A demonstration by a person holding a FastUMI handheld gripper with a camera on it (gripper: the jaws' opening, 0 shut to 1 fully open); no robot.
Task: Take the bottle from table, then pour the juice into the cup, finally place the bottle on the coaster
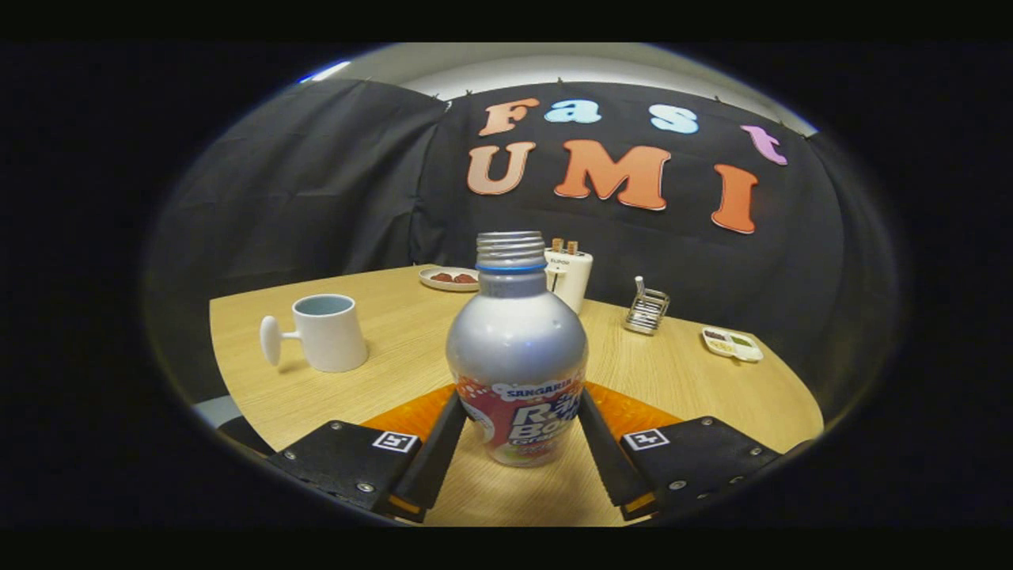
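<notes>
The silver metal bottle (516, 348) has a smooth, soft shine and a glossy printed label. The round wooden table (696, 380) looks matt with fine grain. The white ceramic cup (328, 332) looks smooth.

The gripper (518, 416) is held level and low over the counter (681, 372), its two fingers (437, 455) angled inward from either side and pressed against the lower body of the bottle (516, 356), which is clamped upright between them.
</notes>
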